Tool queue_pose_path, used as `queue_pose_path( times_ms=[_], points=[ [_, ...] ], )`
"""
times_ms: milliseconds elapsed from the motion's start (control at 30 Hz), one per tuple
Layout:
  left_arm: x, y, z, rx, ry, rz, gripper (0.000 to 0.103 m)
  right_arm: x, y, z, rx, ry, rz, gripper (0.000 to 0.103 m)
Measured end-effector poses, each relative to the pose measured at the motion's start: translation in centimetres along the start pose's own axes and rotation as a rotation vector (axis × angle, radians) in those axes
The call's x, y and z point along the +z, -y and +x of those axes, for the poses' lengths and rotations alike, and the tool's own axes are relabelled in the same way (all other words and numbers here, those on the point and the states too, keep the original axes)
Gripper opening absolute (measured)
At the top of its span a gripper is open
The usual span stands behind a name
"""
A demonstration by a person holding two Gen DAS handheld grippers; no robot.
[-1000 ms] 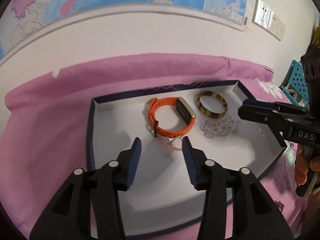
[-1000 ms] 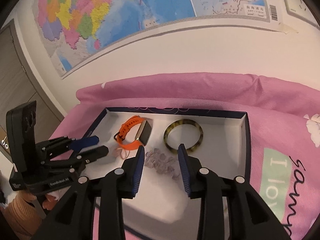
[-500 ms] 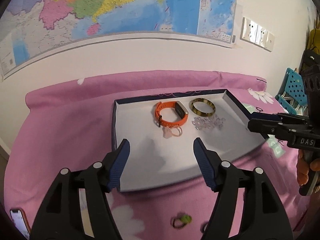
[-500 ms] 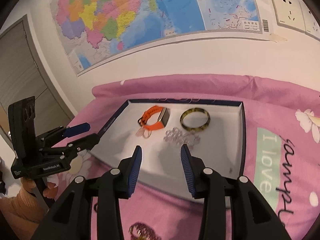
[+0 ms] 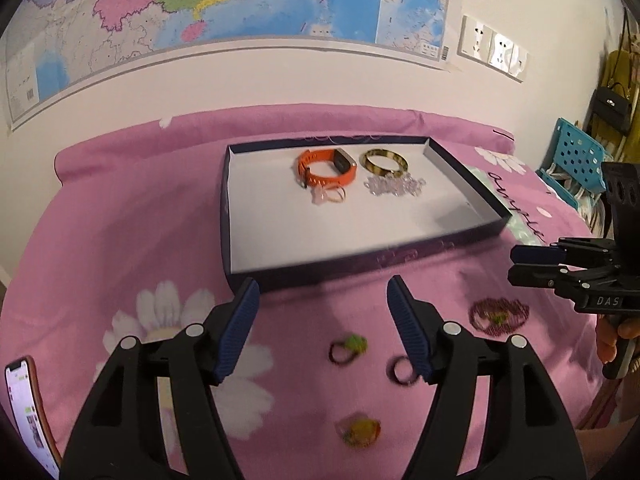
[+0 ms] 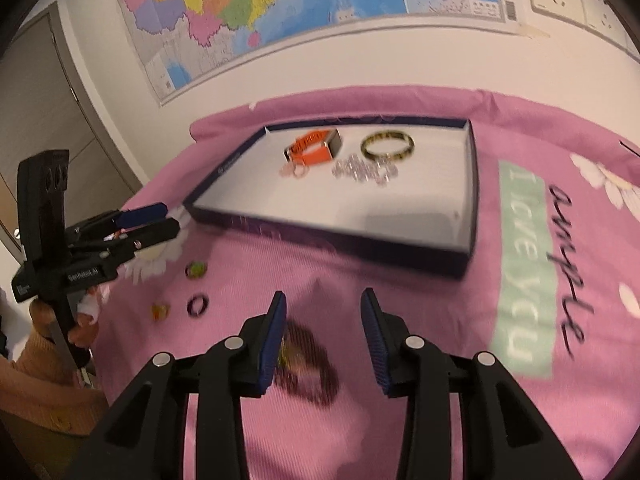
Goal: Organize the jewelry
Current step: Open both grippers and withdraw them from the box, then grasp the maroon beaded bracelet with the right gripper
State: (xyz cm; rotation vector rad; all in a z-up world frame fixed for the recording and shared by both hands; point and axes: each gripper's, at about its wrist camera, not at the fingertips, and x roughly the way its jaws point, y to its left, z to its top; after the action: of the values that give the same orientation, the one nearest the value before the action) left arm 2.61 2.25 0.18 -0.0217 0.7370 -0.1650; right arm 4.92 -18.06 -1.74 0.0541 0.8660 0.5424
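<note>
A dark blue tray (image 5: pixel 360 264) (image 6: pixel 328 236) with a white floor lies on the pink bedspread. In it lie an orange watch (image 5: pixel 326 168) (image 6: pixel 314 148), a mottled bangle (image 5: pixel 386 160) (image 6: pixel 387 145), a clear bead bracelet (image 5: pixel 394 187) (image 6: pixel 364 170) and a small pink ring piece (image 5: pixel 330 195). On the spread in front of the tray lie a green ring (image 5: pixel 349 347) (image 6: pixel 196 269), a dark ring (image 5: pixel 401 370) (image 6: pixel 198 305), a yellow ring (image 5: pixel 359 432) (image 6: pixel 160 310) and a dark red bead bracelet (image 5: pixel 498 317) (image 6: pixel 308 368). My left gripper (image 5: pixel 322 326) is open above the rings, holding nothing. My right gripper (image 6: pixel 323 338) is open just above the dark red bracelet.
A phone (image 5: pixel 28 412) lies at the spread's near left edge. A wall with a map (image 5: pixel 224 12) rises behind the bed. A blue perforated basket (image 5: pixel 576 160) stands at the far right. A hand in an orange sleeve (image 6: pixel 48 360) holds the left gripper.
Both grippers have drawn back from over the tray to the bedspread in front of it. The left jaws have spread wider. The small pink piece lies in the tray.
</note>
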Motion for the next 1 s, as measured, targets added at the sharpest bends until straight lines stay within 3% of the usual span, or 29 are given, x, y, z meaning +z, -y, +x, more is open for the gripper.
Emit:
queue_pose_path(
  times_ms=[267, 600, 1000],
  points=[
    [-2.9, 0.9, -1.4, -0.059, -0.033, 0.042, 0.066, -2.3, -0.1, -0.8, -0.014, -0.023, 0.010, 0.037],
    [-5.4, 1.5, -2.2, -0.065, -0.071, 0.074, 0.066, -3.1, -0.8, -0.6, -0.023, -0.038, -0.009, 0.035],
    [-6.5, 1.8, -1.6, -0.082, -0.103, 0.058, 0.065, -3.3, -0.8, 0.2, -0.037, -0.065, 0.009, 0.017]
  ],
)
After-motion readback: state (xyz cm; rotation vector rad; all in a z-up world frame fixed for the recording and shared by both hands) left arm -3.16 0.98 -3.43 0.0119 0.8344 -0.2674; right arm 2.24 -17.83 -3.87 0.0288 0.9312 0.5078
